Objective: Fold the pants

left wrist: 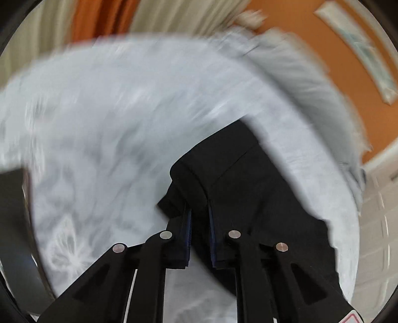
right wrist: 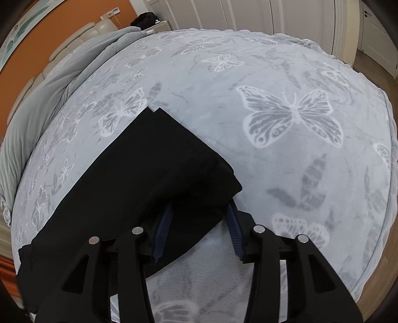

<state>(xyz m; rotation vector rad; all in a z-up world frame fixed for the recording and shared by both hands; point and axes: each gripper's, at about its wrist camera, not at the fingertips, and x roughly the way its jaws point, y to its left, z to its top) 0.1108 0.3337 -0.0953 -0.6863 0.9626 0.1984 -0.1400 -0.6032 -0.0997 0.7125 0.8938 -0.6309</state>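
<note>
Black pants (right wrist: 149, 161) lie folded on a pale grey butterfly-print blanket (right wrist: 273, 74), stretching from the lower left up to a squared corner near the middle. My right gripper (right wrist: 201, 203) is open and straddles the pants' near fold; its blue pads (right wrist: 163, 228) stand clear of the cloth. In the blurred left wrist view, the pants (left wrist: 248, 179) run up to the right over the blanket (left wrist: 112, 111). My left gripper (left wrist: 199, 208) is shut on a bunched edge of the black fabric, which is pinched between its narrow-set pads.
A rumpled grey duvet (right wrist: 37, 99) is heaped along the bed's left side against a cream padded headboard (right wrist: 82, 32) and an orange wall. White wardrobe doors (right wrist: 248, 12) stand beyond the bed. Wooden floor (right wrist: 373, 69) shows past the right edge.
</note>
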